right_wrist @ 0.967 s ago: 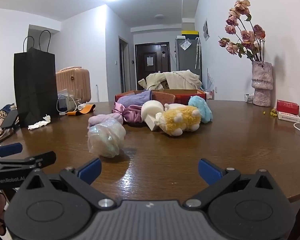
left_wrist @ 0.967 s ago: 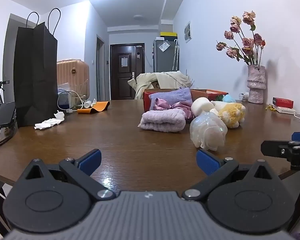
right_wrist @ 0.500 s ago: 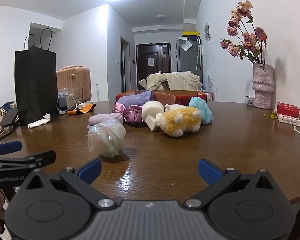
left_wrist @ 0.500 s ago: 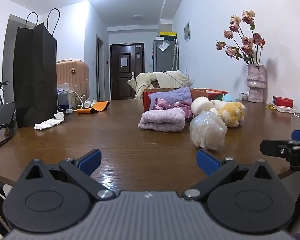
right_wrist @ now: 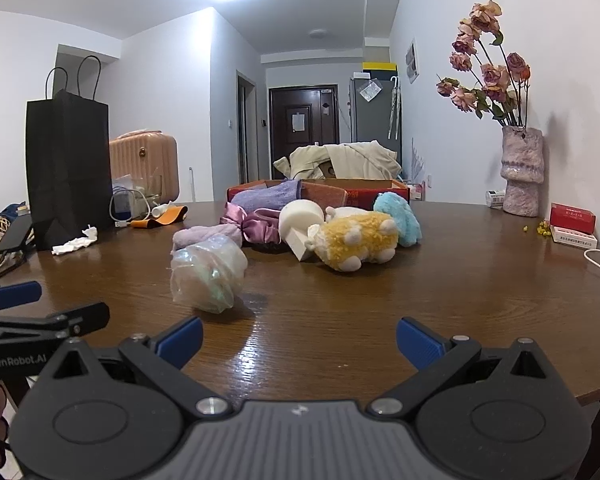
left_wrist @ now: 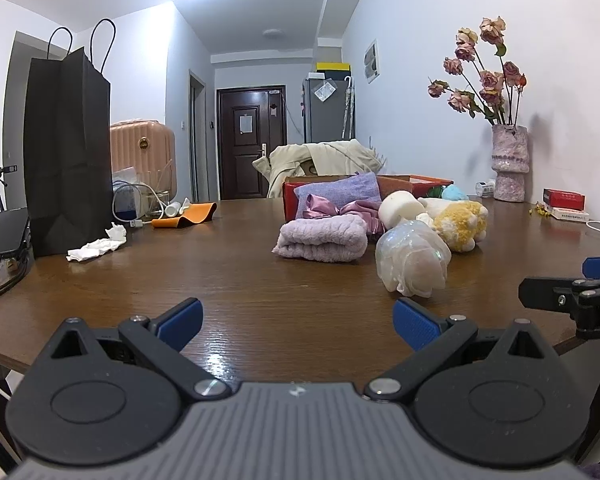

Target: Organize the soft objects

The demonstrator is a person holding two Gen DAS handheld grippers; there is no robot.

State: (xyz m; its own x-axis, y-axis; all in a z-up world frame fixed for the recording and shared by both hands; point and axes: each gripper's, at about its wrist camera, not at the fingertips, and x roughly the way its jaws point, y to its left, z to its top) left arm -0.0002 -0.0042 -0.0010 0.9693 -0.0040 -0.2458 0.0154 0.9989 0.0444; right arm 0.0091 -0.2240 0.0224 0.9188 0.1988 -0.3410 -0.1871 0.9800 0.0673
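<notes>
A dark wooden worktop (left_wrist: pixel 228 276) fills the lower half of both wrist views, its far side cluttered. A tall black bag (left_wrist: pixel 66 152) stands upright at its left edge, with a crumpled tissue (left_wrist: pixel 96 245) lying just beside its base. At the far middle sits a red box (right_wrist: pixel 356 194) with a purple cloth (right_wrist: pixel 268 196) draped over its near wall. In front of the box the soft objects lie bunched together: a folded lilac towel (left_wrist: pixel 320 236), a satin scrunchie (right_wrist: pixel 256 226) behind it, a yellow plush (right_wrist: pixel 354 242) on its side, a blue plush (right_wrist: pixel 400 216) touching the yellow one, and a white foam roll (right_wrist: pixel 300 220) between the scrunchie and the plush. Nearest the camera, apart from the heap, lies a wrapped translucent bundle (right_wrist: pixel 208 276). A vase (right_wrist: pixel 522 174) of dried roses stands near the right wall. The left hand-held gripper (left_wrist: pixel 296 320) and the right hand-held gripper (right_wrist: pixel 298 334) both hover low over the near edge, jaws spread wide and grasping nothing, well short of the bundle.
</notes>
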